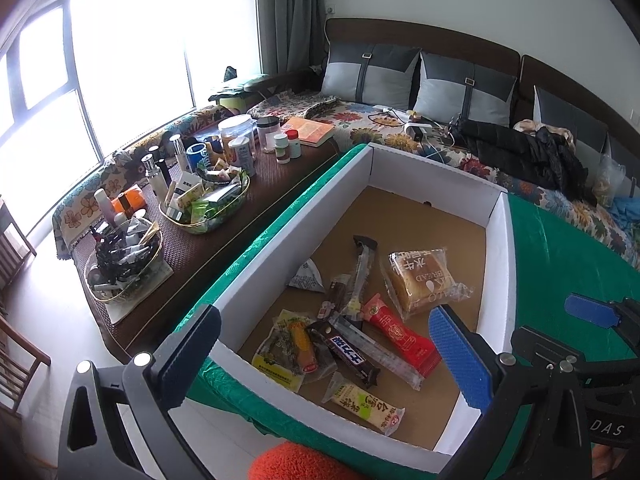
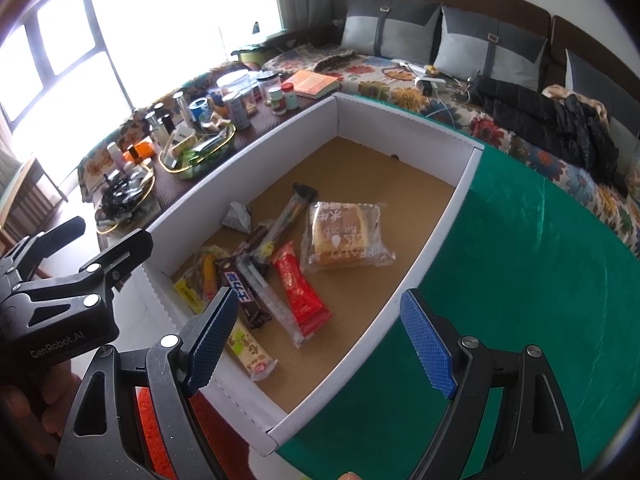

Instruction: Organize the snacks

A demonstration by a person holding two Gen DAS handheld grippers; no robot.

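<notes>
We see the snacks lying loose on the brown floor of a white box [image 1: 496, 240], just ahead of our left gripper [image 1: 328, 344]: a wrapped bread [image 1: 424, 280], a red packet [image 1: 400, 332], a dark chocolate bar [image 1: 352, 354] and a yellow packet [image 1: 364, 404]. Both sets of fingers [image 1: 460, 360] are spread wide, grasping nothing; the right gripper [image 2: 320, 344] straddles the box's near wall. Past the left finger stands a counter [image 1: 256, 200] crowded with jars and baskets. Only the right view shows the person's hand [image 2: 24, 412] holding the left gripper.
</notes>
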